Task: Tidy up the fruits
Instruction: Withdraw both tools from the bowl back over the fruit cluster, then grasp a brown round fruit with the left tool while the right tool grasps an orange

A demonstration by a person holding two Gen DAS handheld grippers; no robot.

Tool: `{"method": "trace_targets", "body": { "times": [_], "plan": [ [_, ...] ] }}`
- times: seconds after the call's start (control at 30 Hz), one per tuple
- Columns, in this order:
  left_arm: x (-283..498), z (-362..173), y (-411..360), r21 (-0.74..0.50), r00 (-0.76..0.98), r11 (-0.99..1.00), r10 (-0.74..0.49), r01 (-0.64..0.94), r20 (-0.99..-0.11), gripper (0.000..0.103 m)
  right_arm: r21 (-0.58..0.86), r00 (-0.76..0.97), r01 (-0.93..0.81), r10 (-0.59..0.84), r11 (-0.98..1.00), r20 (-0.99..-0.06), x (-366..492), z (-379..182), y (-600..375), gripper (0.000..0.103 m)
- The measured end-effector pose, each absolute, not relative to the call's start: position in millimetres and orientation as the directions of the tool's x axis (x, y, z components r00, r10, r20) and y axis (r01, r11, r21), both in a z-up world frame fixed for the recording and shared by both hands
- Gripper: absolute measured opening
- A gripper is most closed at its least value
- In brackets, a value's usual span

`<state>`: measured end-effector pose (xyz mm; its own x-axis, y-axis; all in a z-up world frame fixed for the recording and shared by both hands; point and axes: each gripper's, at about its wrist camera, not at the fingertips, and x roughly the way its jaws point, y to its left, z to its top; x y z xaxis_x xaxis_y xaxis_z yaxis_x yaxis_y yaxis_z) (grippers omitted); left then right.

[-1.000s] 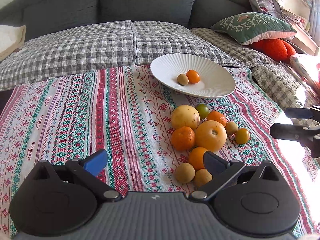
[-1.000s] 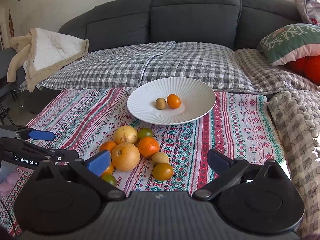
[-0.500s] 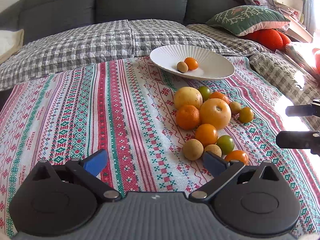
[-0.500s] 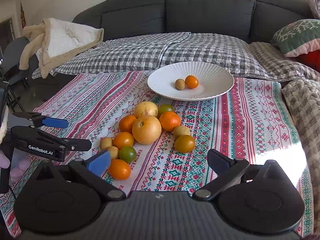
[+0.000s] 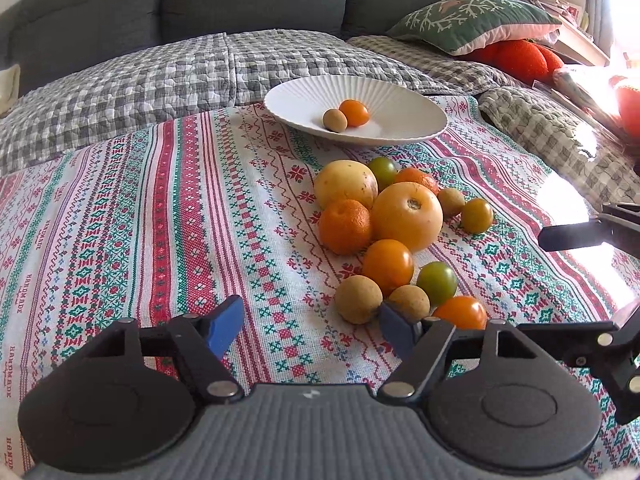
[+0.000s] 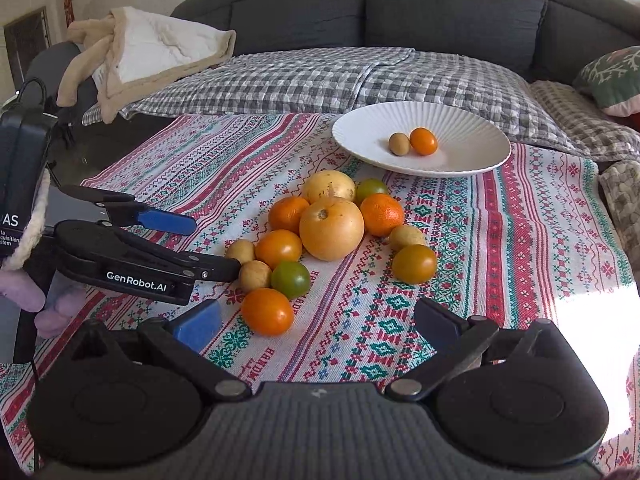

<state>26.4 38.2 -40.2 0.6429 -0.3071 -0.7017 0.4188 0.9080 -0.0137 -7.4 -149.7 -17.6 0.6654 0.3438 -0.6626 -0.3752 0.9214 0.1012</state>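
Woven cloth is covering the table, and its soft, puckered surface is letting round fruit roll. White plate is sitting beyond the pile, holding a small orange fruit touching a tan one. Big yellow citrus is propping its neighbours, so nudging it is risking a scatter. Left claw and right claw are both hanging released and empty. Nearest orange tomato is likely slipping away if pinched off-centre.
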Motion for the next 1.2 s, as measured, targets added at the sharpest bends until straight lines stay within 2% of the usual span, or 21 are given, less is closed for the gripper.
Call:
{"method": "trace_targets", "body": {
  "times": [0.43, 0.53, 0.6, 0.8, 0.97, 1.13, 1.2],
  "plan": [
    [34.5, -42.6, 24.1, -0.028, 0.606, 0.884, -0.343, 0.467, -0.718, 0.023, 0.107, 0.644, -0.376, 0.343, 0.921, -0.684, -2.5, -28.2, -140.4, 0.103],
    [36.4, -42.7, 23.0, -0.041, 0.592, 0.878, -0.355, 0.477, -0.724, 0.014, 0.105, 0.642, -0.374, 0.339, 0.922, -0.688, -2.0, -30.1, -139.2, 0.103],
    [37.2, -42.5, 22.7, -0.052, 0.583, 0.874, -0.365, 0.482, -0.726, 0.004, 0.1, 0.643, -0.373, 0.334, 0.922, -0.689, -1.3, -31.1, -137.9, 0.103],
    [36.2, -40.8, 25.0, -0.057, 0.587, 0.882, -0.358, 0.468, -0.726, 0.004, 0.085, 0.647, -0.375, 0.326, 0.923, -0.689, 0.7, -33.8, -134.8, 0.101],
    [35.6, -38.6, 30.1, -0.064, 0.585, 0.889, -0.35, 0.453, -0.732, 0.003, 0.074, 0.647, -0.382, 0.324, 0.921, -0.691, 2.7, -35.1, -132.1, 0.096],
    [32.9, -36.3, 32.8, -0.066, 0.583, 0.89, -0.35, 0.451, -0.733, 0.003, 0.082, 0.628, -0.405, 0.343, 0.911, -0.699, 5.4, -36.2, -126.1, 0.079],
    [31.3, -35.8, 33.4, -0.066, 0.582, 0.888, -0.352, 0.454, -0.733, 0.003, 0.084, 0.622, -0.418, 0.352, 0.904, -0.699, 6.6, -36.1, -123.4, 0.077]
  ]
}}
